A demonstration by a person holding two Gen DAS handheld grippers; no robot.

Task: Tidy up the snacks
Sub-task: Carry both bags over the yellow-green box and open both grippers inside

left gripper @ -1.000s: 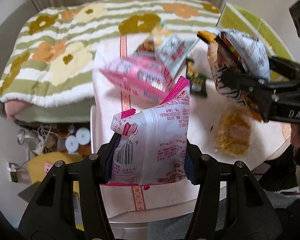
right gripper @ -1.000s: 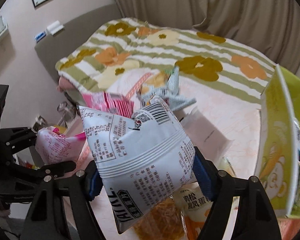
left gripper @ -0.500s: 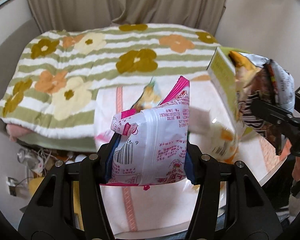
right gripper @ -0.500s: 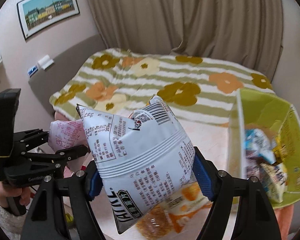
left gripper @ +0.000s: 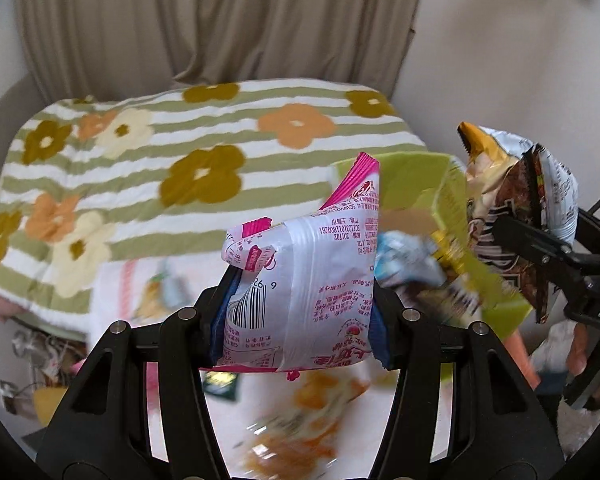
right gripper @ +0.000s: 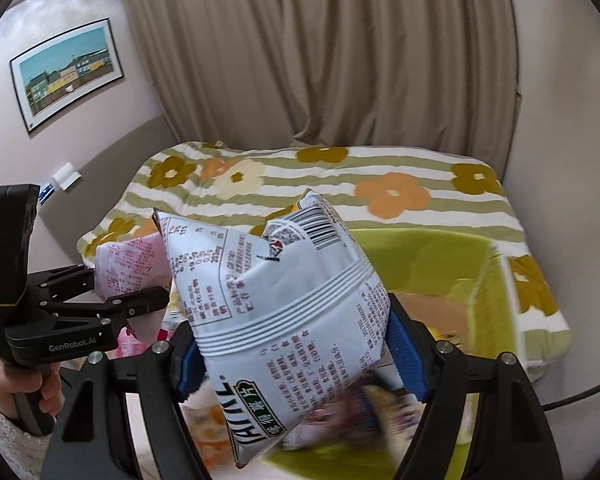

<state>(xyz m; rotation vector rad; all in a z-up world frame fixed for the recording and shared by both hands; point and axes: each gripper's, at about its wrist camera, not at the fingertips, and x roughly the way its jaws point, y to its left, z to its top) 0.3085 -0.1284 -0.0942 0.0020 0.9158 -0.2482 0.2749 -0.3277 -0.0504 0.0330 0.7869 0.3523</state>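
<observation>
Two snack bags held in the air over a green bin. Left gripper clenched on a pink bag, pinched across its lower half. Right gripper clenched on a white chip bag, puffed with air. Both likely light, crinkly, slippery, easily crushed; best gripped across the belly or by a sealed edge. More packets on the table below, blurred.

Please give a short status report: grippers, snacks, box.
Left gripper shut on pink snack bag. Right gripper shut on white chip bag. Green box just ahead, open, snacks already inside. Nothing blocks the way.
</observation>
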